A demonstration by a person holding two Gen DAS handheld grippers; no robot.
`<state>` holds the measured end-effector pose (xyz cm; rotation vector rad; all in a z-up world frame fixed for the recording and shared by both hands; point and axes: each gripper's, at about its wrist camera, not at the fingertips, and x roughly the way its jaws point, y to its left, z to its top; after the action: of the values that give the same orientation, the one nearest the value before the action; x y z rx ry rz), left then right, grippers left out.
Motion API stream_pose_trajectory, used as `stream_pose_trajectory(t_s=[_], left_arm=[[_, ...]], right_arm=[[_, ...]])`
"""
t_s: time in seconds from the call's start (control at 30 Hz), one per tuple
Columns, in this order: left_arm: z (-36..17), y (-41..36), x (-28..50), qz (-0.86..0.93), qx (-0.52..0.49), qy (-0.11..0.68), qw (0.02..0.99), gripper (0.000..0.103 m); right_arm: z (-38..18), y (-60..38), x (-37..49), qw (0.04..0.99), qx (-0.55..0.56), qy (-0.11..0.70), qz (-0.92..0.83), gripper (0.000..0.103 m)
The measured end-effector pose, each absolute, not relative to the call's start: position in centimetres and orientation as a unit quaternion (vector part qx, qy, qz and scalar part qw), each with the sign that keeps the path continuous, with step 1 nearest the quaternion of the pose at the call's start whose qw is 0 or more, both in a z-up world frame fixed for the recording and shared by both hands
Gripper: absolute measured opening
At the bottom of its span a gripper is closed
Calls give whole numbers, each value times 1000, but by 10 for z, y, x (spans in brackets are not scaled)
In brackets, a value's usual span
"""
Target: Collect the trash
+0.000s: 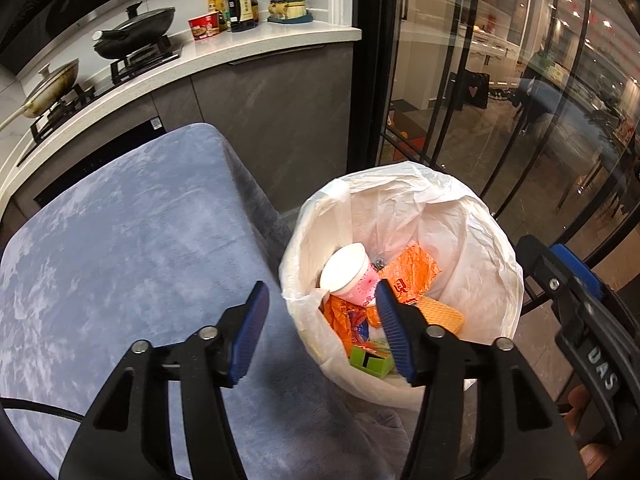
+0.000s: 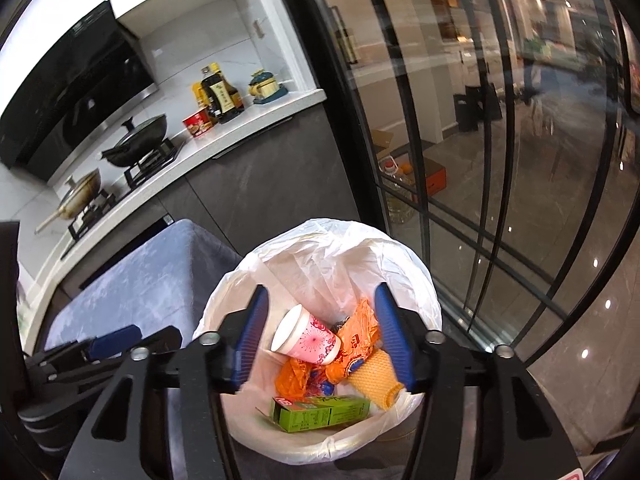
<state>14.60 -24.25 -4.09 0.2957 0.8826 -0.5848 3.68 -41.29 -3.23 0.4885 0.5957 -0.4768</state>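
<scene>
Bin with white liner, on the floor just beside the right edge of a blue-grey covered tabletop; glass doors behind, stove pans and bottles beyond. Contents: pink-and-white paper cup on its side, orange wrappers, yellow wafer, green carton, print unreadable. Left gripper and right gripper: fingers parted, empty, above the bin. "DAS" on the right gripper.

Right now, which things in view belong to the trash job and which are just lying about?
Part of the job:
- bin lined with a white bag
- paper cup, in the bin
- orange wrappers, in the bin
- green carton, in the bin
- yellow foam sleeve, in the bin
- left gripper and right gripper, both open and empty

Just lying about:
- pans on the stove
- bottles
- noodle bowl
- blue-covered table
</scene>
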Motion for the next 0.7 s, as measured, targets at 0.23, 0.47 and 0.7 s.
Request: stream_pose_trajectory(t_s=[0.23, 0.47, 0.7], left_arm=[[-34, -227, 141, -267, 133, 414, 860, 65], [-29, -208, 132, -257, 133, 405, 867, 75], [-24, -191, 122, -247, 126, 403, 872, 85]], right_arm=[[-17, -396, 30, 907, 202, 289, -232, 69], [-6, -382, 22, 908, 185, 294, -237, 78], [0, -366, 12, 910, 175, 298, -230, 84]])
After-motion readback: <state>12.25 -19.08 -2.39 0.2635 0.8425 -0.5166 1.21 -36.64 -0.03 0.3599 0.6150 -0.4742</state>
